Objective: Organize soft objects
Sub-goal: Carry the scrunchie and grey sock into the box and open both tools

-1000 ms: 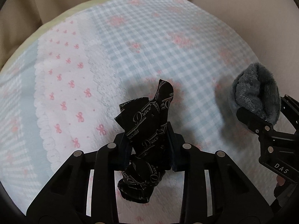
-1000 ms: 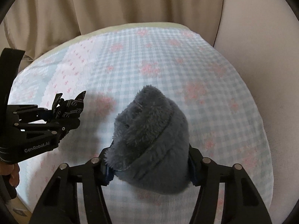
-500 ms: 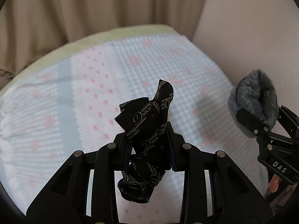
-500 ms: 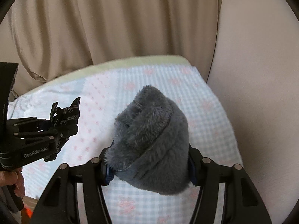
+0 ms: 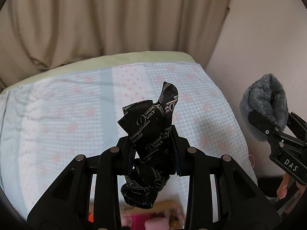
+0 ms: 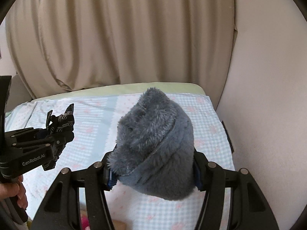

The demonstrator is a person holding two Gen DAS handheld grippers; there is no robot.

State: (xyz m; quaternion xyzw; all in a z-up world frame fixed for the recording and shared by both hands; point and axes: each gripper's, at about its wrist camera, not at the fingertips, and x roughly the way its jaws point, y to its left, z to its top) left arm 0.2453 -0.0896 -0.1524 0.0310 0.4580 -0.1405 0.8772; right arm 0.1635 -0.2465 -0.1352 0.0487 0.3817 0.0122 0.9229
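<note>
Left gripper [image 5: 153, 151] seen clamped narrow on crumpled black satin cloth with white script lettering [image 5: 151, 134]; cloth pinched between fingers [image 5: 130, 151], one end poking up, other hanging below, clear of bed

Right gripper [image 6: 153, 170] seen closed partway on rolled grey-blue fleece bundle [image 6: 155, 143]; bundle squeezed between fingers [image 6: 110, 178], held above bed

Pale blue gingham bedspread with pink motifs [image 5: 63, 115] spread beneath both; beige pleated curtain [image 6: 119, 32] hung behind; hand [image 6: 18, 195] seen at left gripper's handle
</note>
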